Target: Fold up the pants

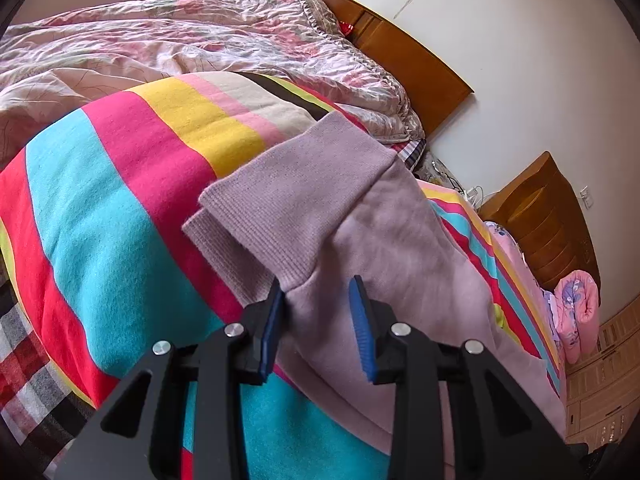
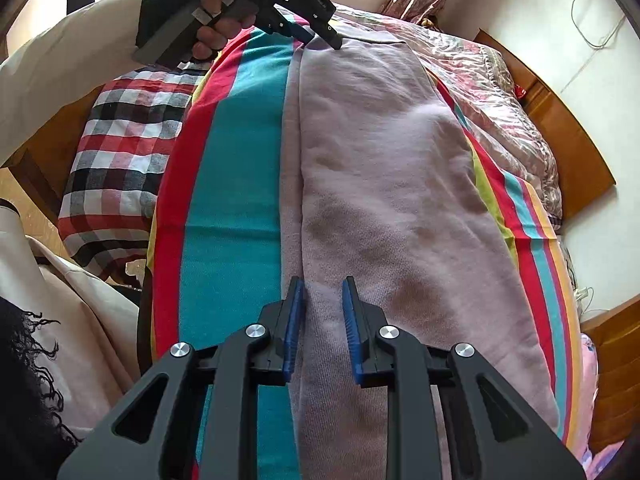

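Although both cameras sit close over the cloth, no brand, label or legible writing shows anywhere on the mauve sweatpants (image 2: 380,184) or the bedding. The sweatpants lie lengthwise on a striped blanket (image 2: 236,184), one leg stacked on the other, their ribbed cuffs (image 1: 288,200) at the far end from the right gripper. The left gripper (image 1: 320,292) stands with its blue pads (image 1: 362,320) apart, straddling the leg fabric just below the cuffs; whether the pads touch the cloth cannot be told. The right gripper (image 2: 322,292) likewise has its fingers spread, the near edge of the pants between them. In the right wrist view the left hand (image 2: 212,20) holds its tool at the cuff end, but the tips there are too small to read. A crumpled floral quilt (image 1: 180,40) lies beyond the blanket, a plaid sheet (image 2: 120,140) beside it, and the wooden headboard (image 1: 408,52) is cut off by the lens edge.
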{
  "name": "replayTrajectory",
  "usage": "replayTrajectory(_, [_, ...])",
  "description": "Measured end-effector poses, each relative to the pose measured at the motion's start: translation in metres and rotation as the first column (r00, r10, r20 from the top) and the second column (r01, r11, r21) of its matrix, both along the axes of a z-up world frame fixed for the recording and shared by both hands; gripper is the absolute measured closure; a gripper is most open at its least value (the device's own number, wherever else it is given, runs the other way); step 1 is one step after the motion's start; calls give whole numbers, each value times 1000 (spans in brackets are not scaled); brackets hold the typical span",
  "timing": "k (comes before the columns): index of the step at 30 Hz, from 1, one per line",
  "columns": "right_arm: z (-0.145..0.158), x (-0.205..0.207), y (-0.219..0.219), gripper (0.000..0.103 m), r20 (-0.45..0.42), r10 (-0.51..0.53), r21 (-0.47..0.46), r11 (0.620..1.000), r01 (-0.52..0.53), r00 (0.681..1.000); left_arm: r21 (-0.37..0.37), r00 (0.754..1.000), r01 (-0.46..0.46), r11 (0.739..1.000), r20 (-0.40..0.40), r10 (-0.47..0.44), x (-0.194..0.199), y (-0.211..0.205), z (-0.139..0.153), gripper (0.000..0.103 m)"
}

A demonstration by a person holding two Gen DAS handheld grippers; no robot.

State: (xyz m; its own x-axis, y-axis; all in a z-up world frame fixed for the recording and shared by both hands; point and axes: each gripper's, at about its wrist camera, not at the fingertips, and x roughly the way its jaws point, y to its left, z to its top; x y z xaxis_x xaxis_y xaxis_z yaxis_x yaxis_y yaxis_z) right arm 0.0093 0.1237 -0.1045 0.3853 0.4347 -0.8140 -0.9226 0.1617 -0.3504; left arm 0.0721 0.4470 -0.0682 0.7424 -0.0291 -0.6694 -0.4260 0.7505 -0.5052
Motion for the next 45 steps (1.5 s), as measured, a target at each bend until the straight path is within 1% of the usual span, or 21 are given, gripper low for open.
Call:
replayTrajectory(5, [-3, -7, 0, 82, 59, 19, -22, 1000, -17, 998, 28, 1000, -8, 1000, -17, 8, 2, -5, 1, 69])
replayTrajectory(6, [-3, -7, 0, 85, 56, 13, -17, 1000, -12, 998, 44, 1000, -10, 999, -23, 11, 2, -8, 2, 72])
replayTrajectory(7, [-3, -5, -1, 97, 57, 6, -14, 1000, -5, 998, 59, 999, -11, 998, -30, 13, 2, -8, 3, 85])
replayTrajectory(10, [8, -2, -7, 101, 37, -23, 66, 998, 21, 999, 51, 1000, -9, 999, -2, 9, -3, -7, 5, 91])
replayTrajectory(13, [29, -2, -15, 101, -25, -21, 136, 990, 24, 999, 73, 999, -12, 997, 42, 9, -13, -9, 23, 91])
replayTrajectory(15, [36, 0, -19, 101, -65, -20, 158, 987, 30, 998, 115, 999, -13, 993, 34, 9, -15, -12, 33, 91])
replayTrajectory(19, [17, -5, -11, 101, -98, 15, 104, 995, -5, 995, 96, 999, -24, 995, -46, 29, -10, -6, 14, 91])
replayTrajectory(22, [1, -9, -6, 100, -98, 20, 61, 998, -14, 995, 104, 999, -17, 994, -46, 22, -12, -7, 9, 91])
replayTrajectory(25, [0, -6, -8, 100, -128, 19, 75, 997, -9, 992, 131, 998, -1, 991, -70, 10, -5, -9, 7, 90])
replayTrajectory(27, [-1, -4, -8, 99, -147, 12, 82, 997, 0, 989, 143, 997, 0, 990, -74, 11, -4, -11, 7, 86])
replayTrajectory(29, [0, 0, -10, 89, -195, 3, 106, 994, 18, 981, 136, 998, -7, 991, -59, 15, -7, -12, 10, 80])
replayTrajectory(30, [1, 2, -13, 86, -212, 2, 120, 992, 24, 977, 155, 997, -29, 988, -61, 38, -11, -14, 14, 56])
replayTrajectory(31, [4, 3, -15, 77, -226, 1, 135, 990, 31, 974, 214, 991, -81, 974, -84, 101, -15, -18, 22, 26])
replayTrajectory(32, [8, 4, -20, 70, -252, 6, 156, 987, 34, 968, 282, 983, -133, 950, -83, 162, -22, -26, 32, 24])
replayTrajectory(34, [21, 7, -33, 68, -298, 14, 228, 972, 56, 955, 359, 988, -131, 924, -28, 151, -31, -47, 58, 24])
replayTrajectory(36, [33, 16, -50, 68, -317, -36, 297, 945, 135, 948, 382, 998, -67, 922, 26, 62, -30, -75, 78, 20])
replayTrajectory(38, [40, 32, -72, 68, -322, -128, 341, 908, 241, 938, 389, 996, 63, 919, 31, -82, -13, -111, 85, 14])
replayTrajectory(40, [41, 49, -97, 68, -324, -239, 351, 868, 351, 916, 417, 979, 188, 889, -10, -202, 13, -151, 79, 13])
replayTrajectory(42, [40, 63, -125, 66, -310, -359, 332, 827, 454, 880, 435, 959, 278, 856, -79, -271, 39, -182, 62, 13])
replayTrajectory(43, [39, 67, -140, 65, -297, -414, 320, 806, 498, 861, 428, 950, 309, 850, -106, -292, 49, -192, 52, 13])
replayTrajectory(45, [34, 71, -172, 62, -282, -507, 289, 765, 576, 815, 391, 941, 339, 856, -165, -297, 65, -201, 30, 13])
